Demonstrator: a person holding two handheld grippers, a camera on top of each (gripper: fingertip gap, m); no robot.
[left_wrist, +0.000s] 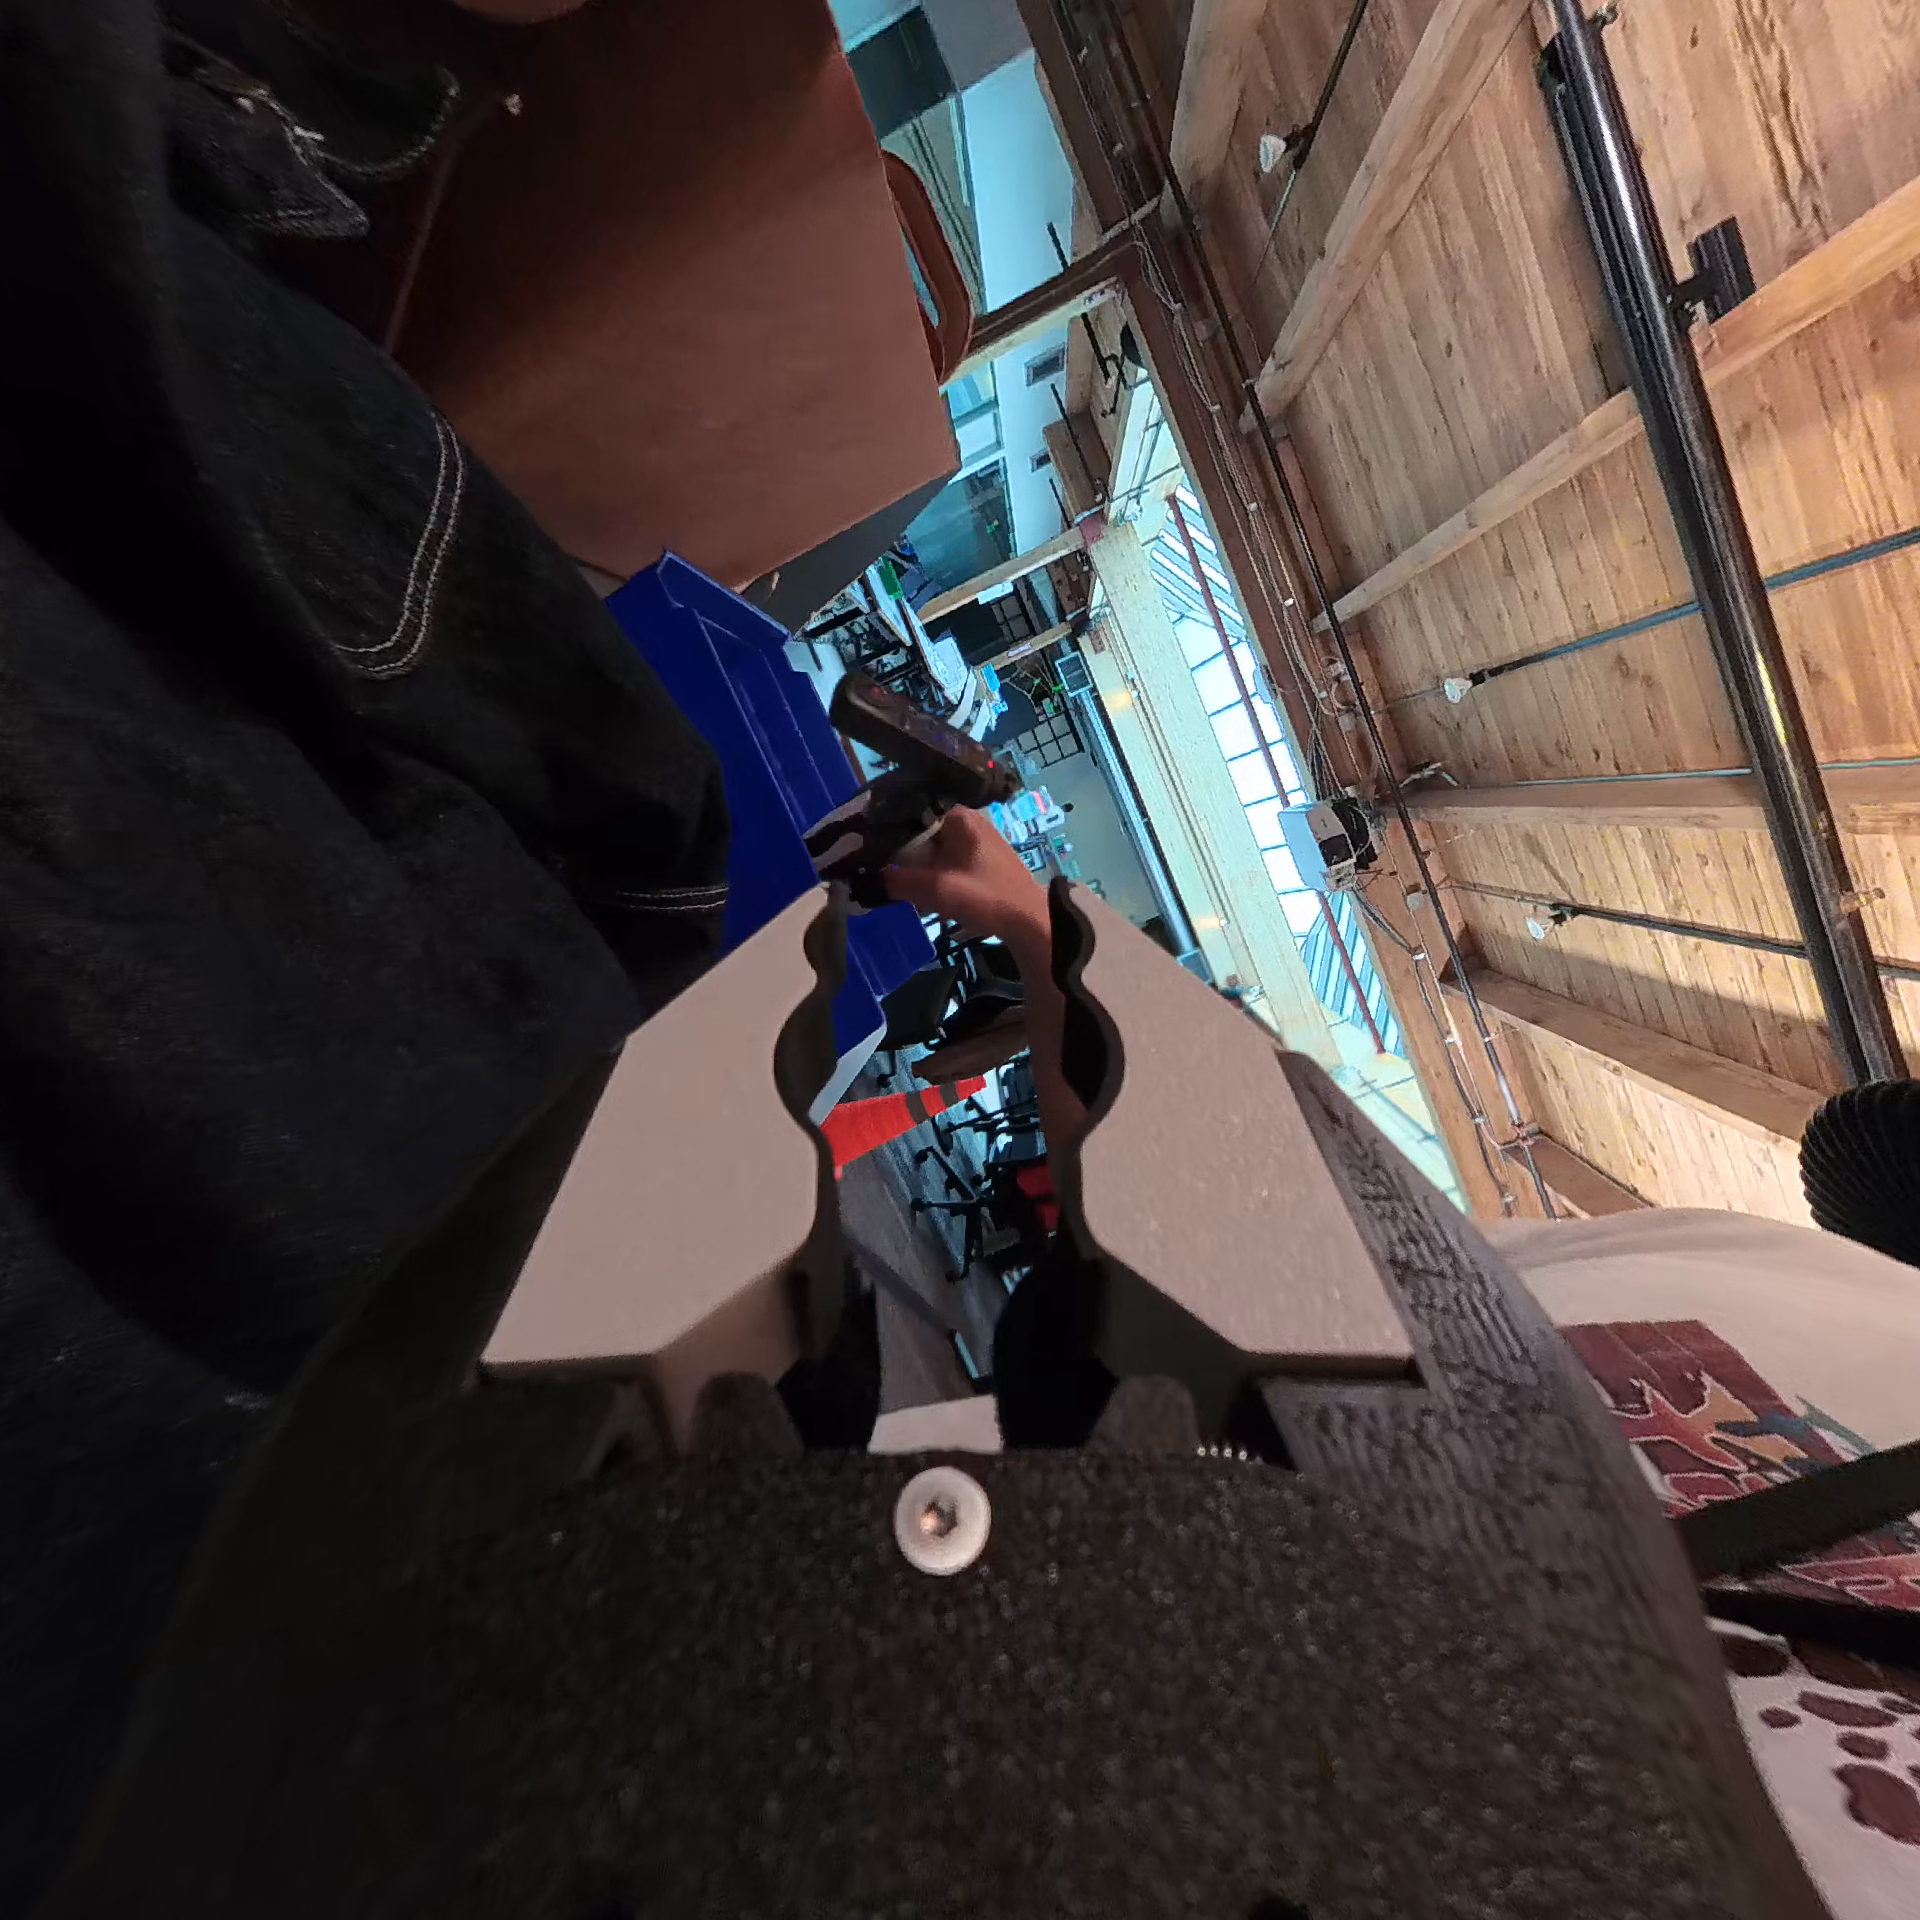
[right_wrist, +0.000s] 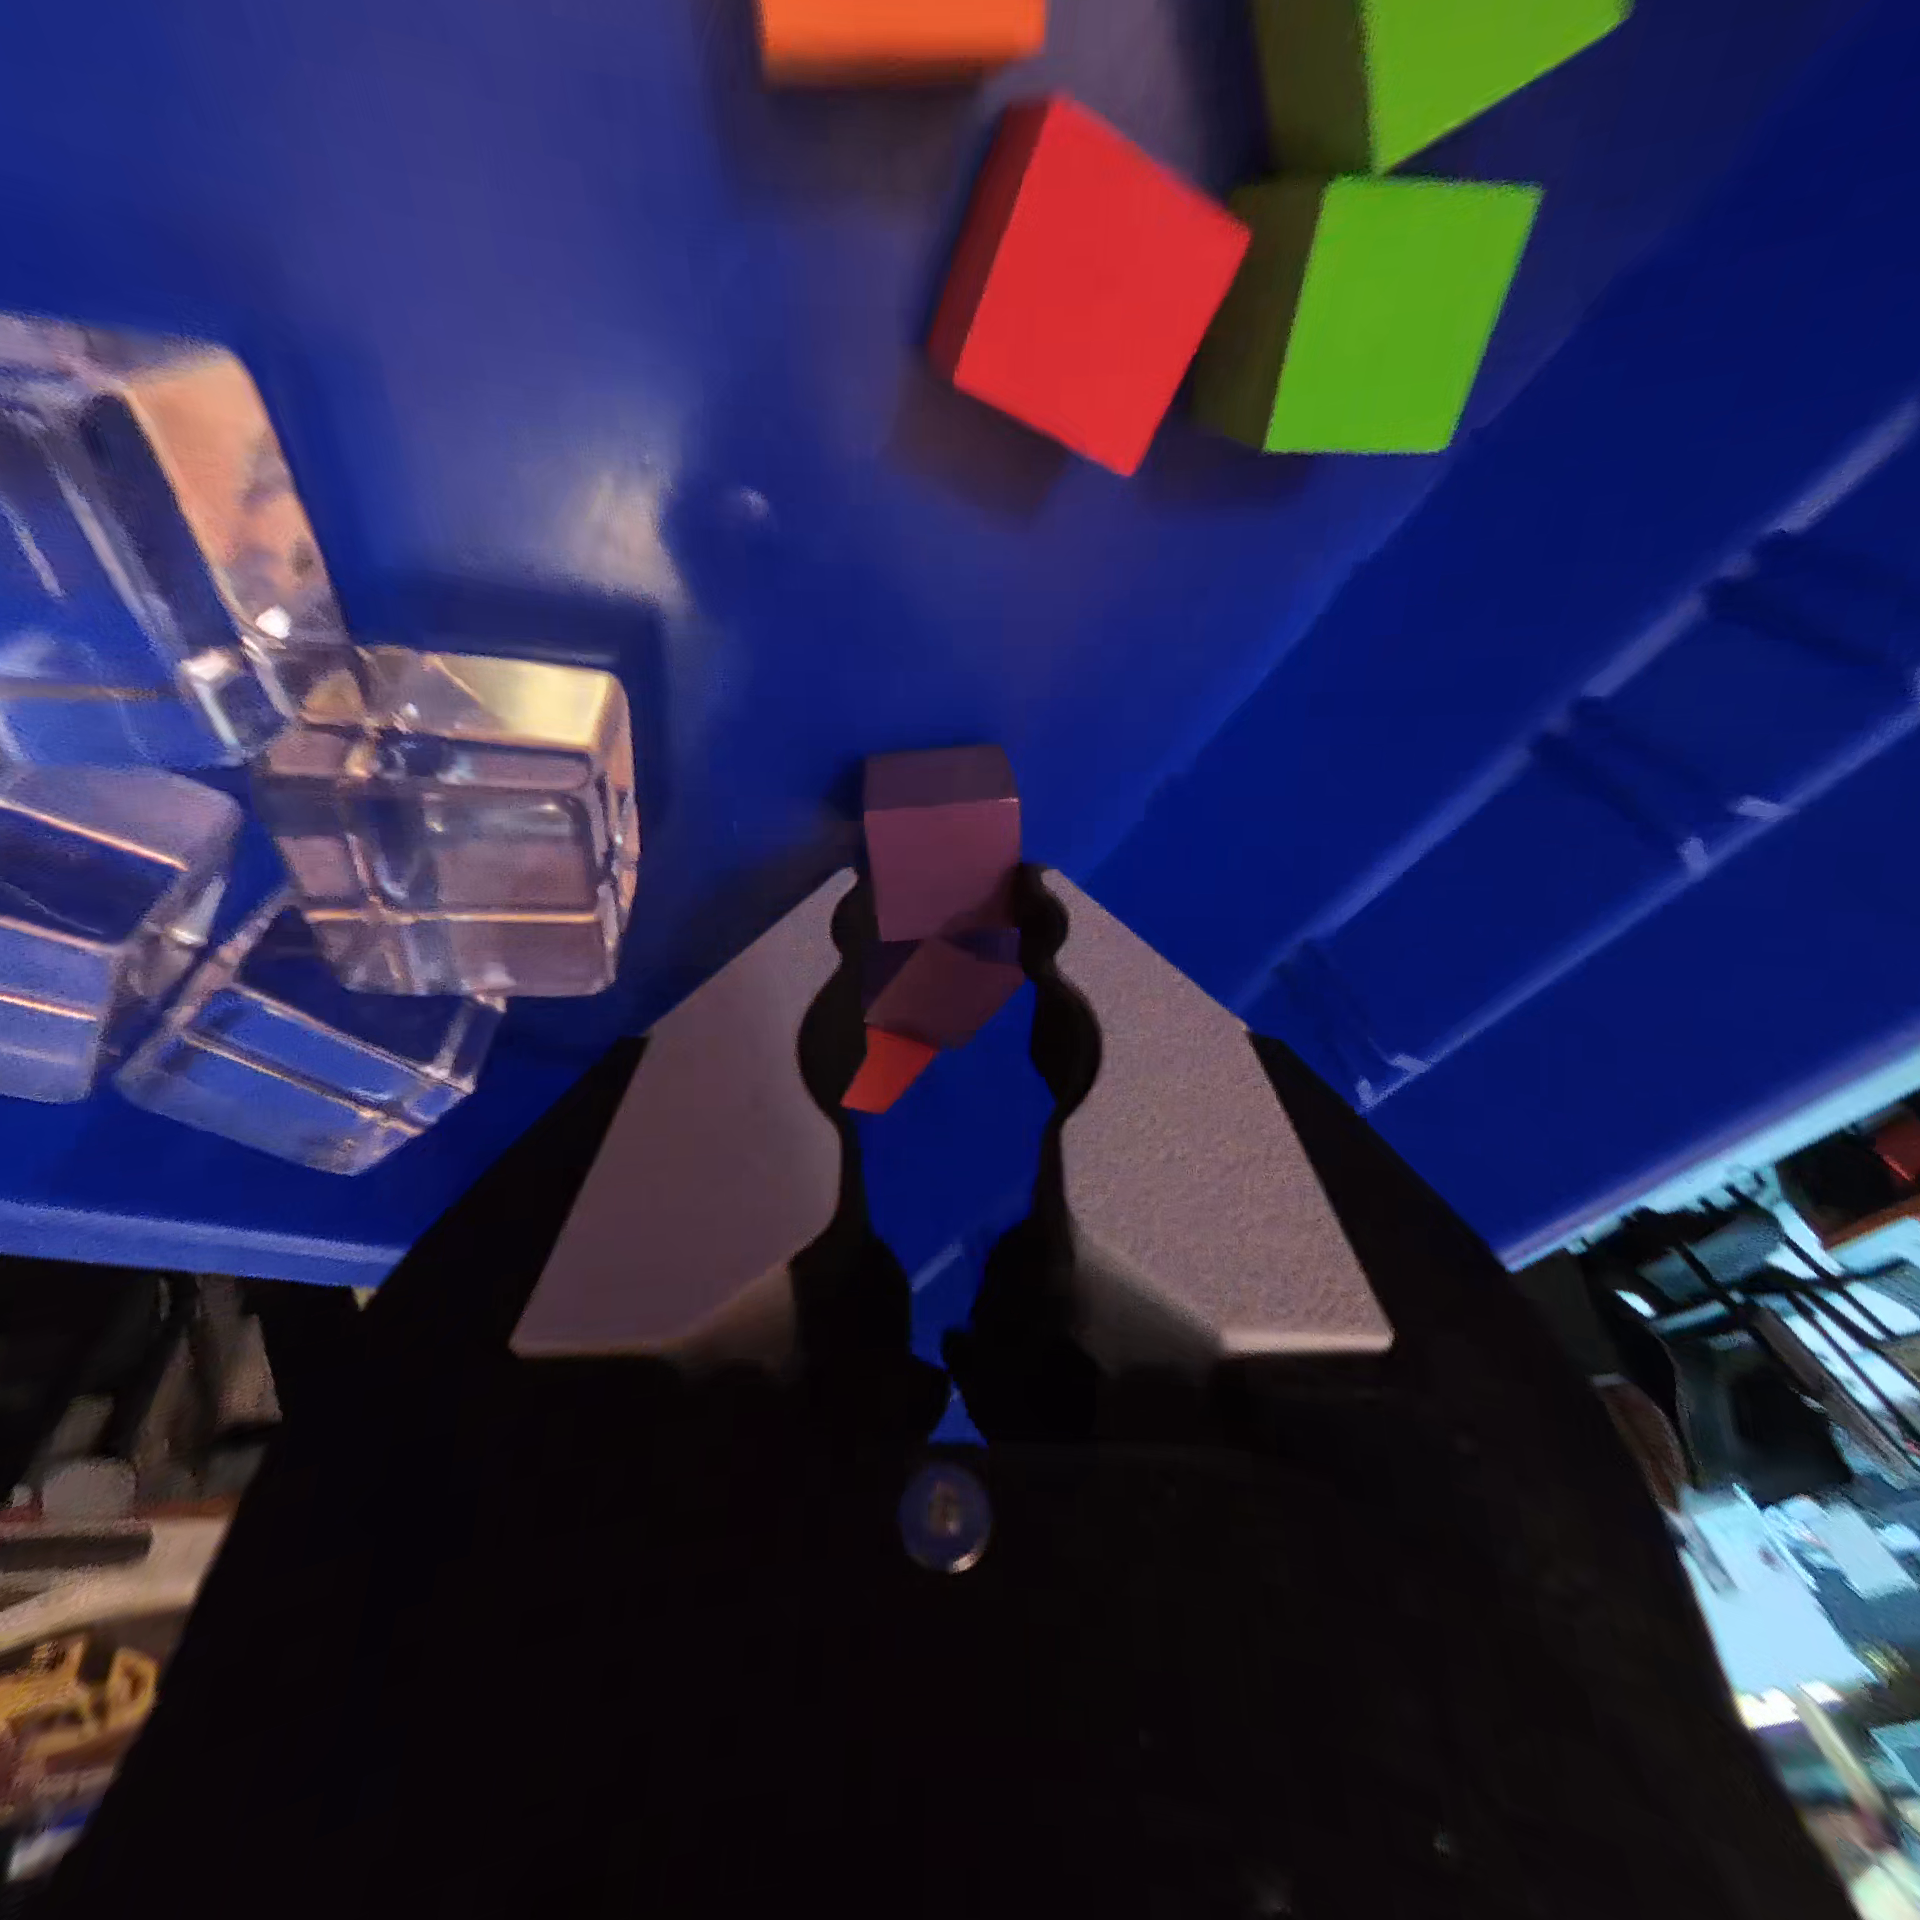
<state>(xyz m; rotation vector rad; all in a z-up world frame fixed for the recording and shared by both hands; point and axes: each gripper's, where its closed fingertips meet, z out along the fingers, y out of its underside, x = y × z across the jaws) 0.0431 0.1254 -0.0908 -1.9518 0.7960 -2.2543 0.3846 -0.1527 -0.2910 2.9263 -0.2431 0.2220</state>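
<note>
My right gripper (right_wrist: 938, 883) is inside a blue bin (right_wrist: 1558, 790), shut on a small purple block (right_wrist: 940, 831) held at its fingertips. A second purple block (right_wrist: 940, 997) and a small red block (right_wrist: 883, 1070) show through the gap between the fingers. My left gripper (left_wrist: 943, 906) is open and empty, tilted up towards a wooden ceiling. Beyond its tips, in the left wrist view, a hand (left_wrist: 977, 862) holds the other gripper (left_wrist: 904, 800) over the blue bin (left_wrist: 769, 717).
On the bin floor lie several clear cubes (right_wrist: 447, 821) at the left, and a larger red block (right_wrist: 1091, 281), two green blocks (right_wrist: 1371, 312) and an orange block (right_wrist: 899, 31) at the far end. A dark denim sleeve (left_wrist: 312, 727) fills the left wrist view's left side.
</note>
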